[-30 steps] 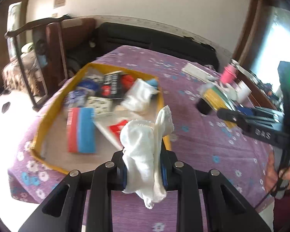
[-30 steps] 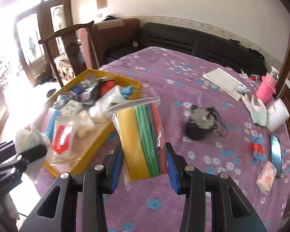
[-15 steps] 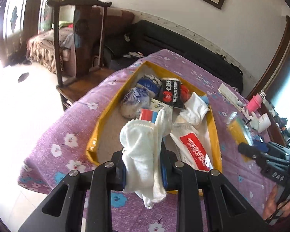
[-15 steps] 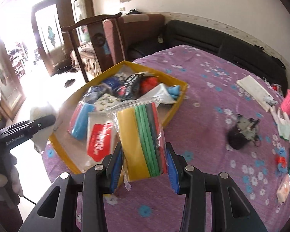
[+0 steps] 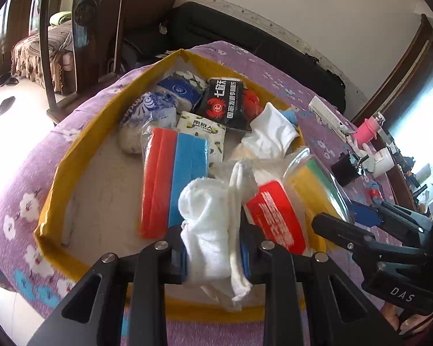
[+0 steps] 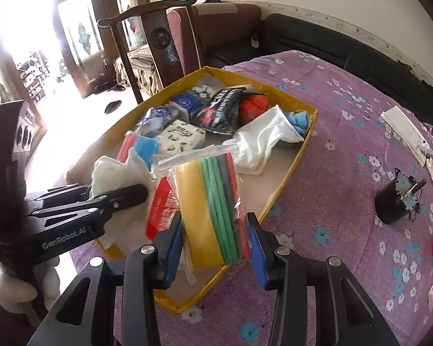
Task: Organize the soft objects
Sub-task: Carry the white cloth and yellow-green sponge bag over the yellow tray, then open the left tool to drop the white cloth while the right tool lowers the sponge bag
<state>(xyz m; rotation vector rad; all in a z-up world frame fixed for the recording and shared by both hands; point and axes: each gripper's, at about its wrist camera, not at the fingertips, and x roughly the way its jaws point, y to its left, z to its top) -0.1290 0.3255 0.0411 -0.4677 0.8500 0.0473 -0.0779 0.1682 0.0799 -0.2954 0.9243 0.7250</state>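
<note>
The left gripper [image 5: 213, 256] has its blue-padded jaws pinched on a white terry cloth [image 5: 210, 225], a soft, nubbly bundle bunched upright between the pads, one limp end drooping below them and a folded tip rising above; its long axis runs along the fingers, pointing into the box. The right gripper [image 6: 216, 248] holds a clear zip bag of coloured cloths [image 6: 210, 204], jaws part-way apart and pressed on the bag's flanks. The bag is glossy and crinkled, its flat strips (yellow, green, dark, red) standing on end with the sealed lip tilted away toward the box's far end.

Both loads hang over the near end of a shallow yellow cardboard box [image 5: 72, 147] with a pale floor, lying on a purple flower-print tablecloth [image 6: 346, 132]. Just beyond the cloth lie a red-labelled plastic packet [image 5: 277, 216] and a wrapped red-and-blue sponge block [image 5: 173, 178], lengthwise along the box. Farther in rest a lemon-print tissue pack [image 5: 205, 132], a floppy white sock [image 6: 262, 141], a shiny black pouch [image 5: 225, 103] and blue-printed wrapped rolls [image 5: 156, 112]. A small black motor [image 6: 395, 199] stands apart on the tablecloth
</note>
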